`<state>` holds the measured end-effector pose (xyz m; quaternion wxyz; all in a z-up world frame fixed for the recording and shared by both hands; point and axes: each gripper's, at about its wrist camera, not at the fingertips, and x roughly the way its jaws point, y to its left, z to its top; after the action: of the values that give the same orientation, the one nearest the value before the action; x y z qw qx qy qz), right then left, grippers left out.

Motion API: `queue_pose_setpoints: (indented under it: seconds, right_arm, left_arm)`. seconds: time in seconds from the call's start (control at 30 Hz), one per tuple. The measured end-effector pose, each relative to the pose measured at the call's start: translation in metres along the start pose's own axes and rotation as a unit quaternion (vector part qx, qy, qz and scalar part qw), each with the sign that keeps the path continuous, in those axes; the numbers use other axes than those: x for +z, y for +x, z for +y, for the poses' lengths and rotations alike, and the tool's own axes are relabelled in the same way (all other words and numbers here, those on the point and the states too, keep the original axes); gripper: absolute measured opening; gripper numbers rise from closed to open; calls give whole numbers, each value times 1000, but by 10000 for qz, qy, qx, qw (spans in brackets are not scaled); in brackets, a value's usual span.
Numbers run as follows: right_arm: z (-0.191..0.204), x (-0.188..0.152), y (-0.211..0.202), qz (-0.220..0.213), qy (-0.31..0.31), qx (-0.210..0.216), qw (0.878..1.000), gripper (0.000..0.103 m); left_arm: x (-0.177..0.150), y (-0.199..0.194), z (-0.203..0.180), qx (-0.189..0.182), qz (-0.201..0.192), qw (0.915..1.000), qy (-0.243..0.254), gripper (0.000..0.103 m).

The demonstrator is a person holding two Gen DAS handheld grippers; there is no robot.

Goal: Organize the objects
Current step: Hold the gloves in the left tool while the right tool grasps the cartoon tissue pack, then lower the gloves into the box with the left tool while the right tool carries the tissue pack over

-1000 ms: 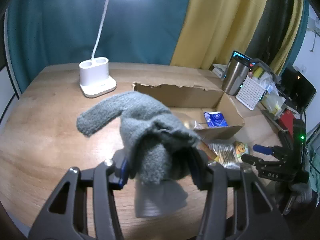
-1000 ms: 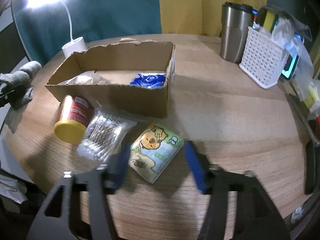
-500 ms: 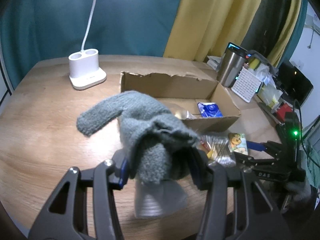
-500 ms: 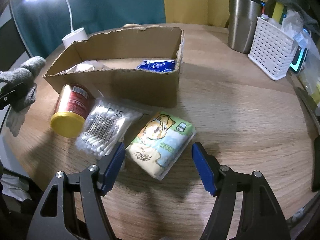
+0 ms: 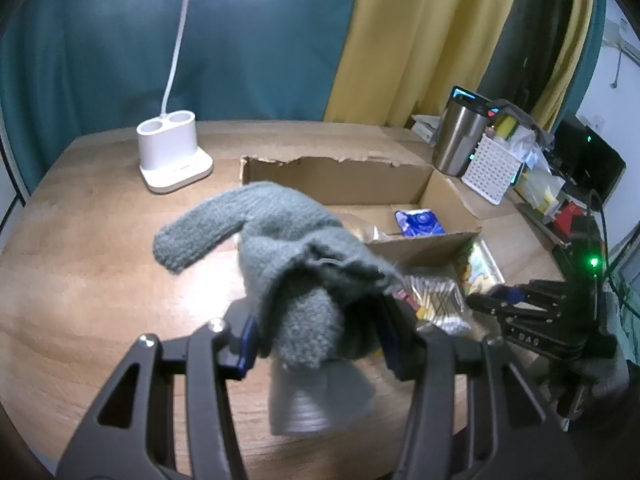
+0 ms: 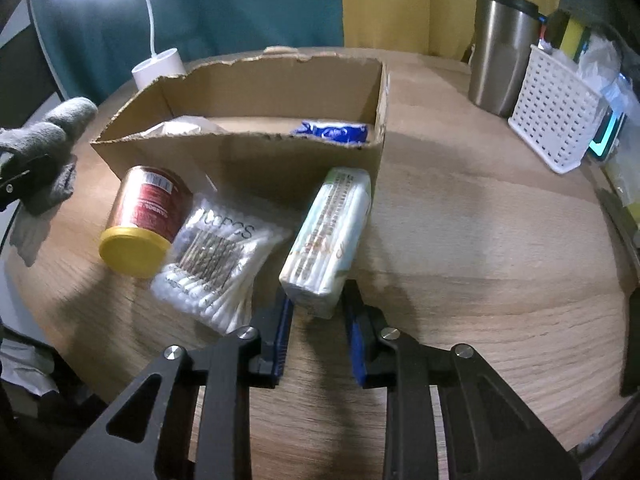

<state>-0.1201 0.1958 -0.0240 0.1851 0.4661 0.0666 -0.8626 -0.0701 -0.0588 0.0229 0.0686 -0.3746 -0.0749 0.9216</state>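
Gripping one grey glove (image 5: 280, 264), the left gripper (image 5: 316, 344) hangs above the table (image 6: 480, 240). The right gripper (image 6: 318, 320) has just closed on one tissue pack (image 6: 328, 236), beside one swab bag (image 6: 216, 264), one can (image 6: 144, 216) and one box (image 6: 248, 152).

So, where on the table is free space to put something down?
Bare wood lies right of the cardboard box, up to the white basket and steel tumbler, and left of it toward the lamp base. In front of the box it is crowded: jar, cotton swabs, tissue pack.
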Motion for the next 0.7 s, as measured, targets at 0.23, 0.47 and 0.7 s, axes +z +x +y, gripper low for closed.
queue_pose_setpoints:
  seconds: [0.23, 0.47, 0.7]
  right_arm:
    - [0, 3, -18, -159, -24, -20, 9999, 26]
    - [0, 12, -37, -360, -25, -47, 9993, 26]
    - [1, 24, -51, -546, -49, -69, 9985, 26]
  left_arm:
    - [5, -4, -2, -56, -92, 9999, 72, 50]
    - [15, -8, -5, -108, -200, 9996, 164, 50]
    - [25, -7, -4, -100, -242, 9994, 243, 50]
